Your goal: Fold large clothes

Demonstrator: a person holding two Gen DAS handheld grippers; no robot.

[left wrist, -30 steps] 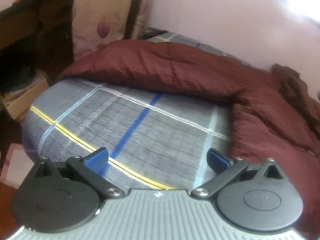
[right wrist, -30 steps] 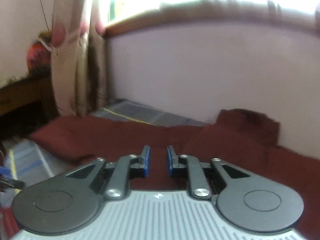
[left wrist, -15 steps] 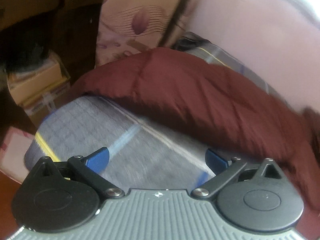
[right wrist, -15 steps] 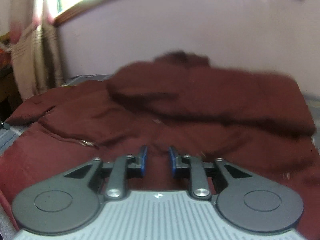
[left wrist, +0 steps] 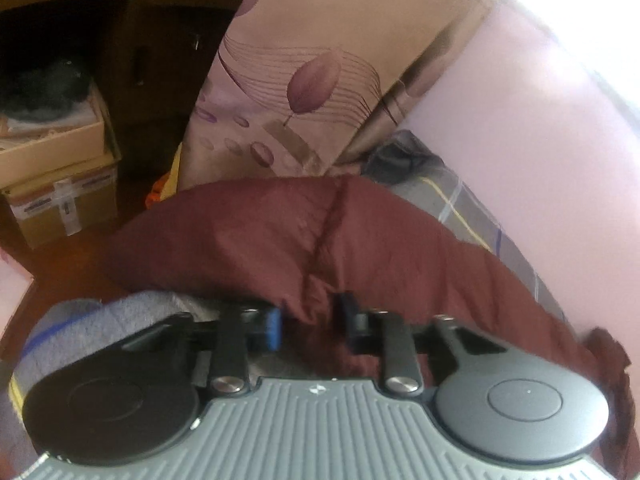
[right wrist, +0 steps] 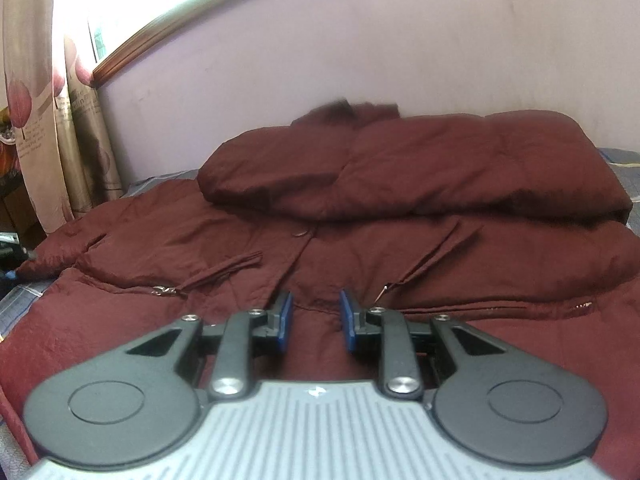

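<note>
Left gripper (left wrist: 308,322): jaws narrowed around a bunched edge of the coat (left wrist: 320,240); a pinch of cloth sits between the blue pads, though blur hides whether they press it fully. A second ago these jaws stood wide apart over bare bedsheet.
Right gripper (right wrist: 316,320): jaws a small gap apart, holding nothing, low over the coat's (right wrist: 320,248) front; the gap is a little wider than before.
Coat: one, maroon and padded, spread on the bed, upper part folded over at 12 o'clock in the right view.
Zip pulls: three visible, at 9, 1 and 3 o'clock of the right gripper.
Bedsheet (left wrist: 472,204): grey check, mostly covered; more showed earlier.
Curtain (left wrist: 304,80): one, at 12 o'clock in the left view.
Boxes (left wrist: 60,184): two stacked, at 10 o'clock.
Hard to make out: the coat's collar (right wrist: 344,110), blurred.
</note>
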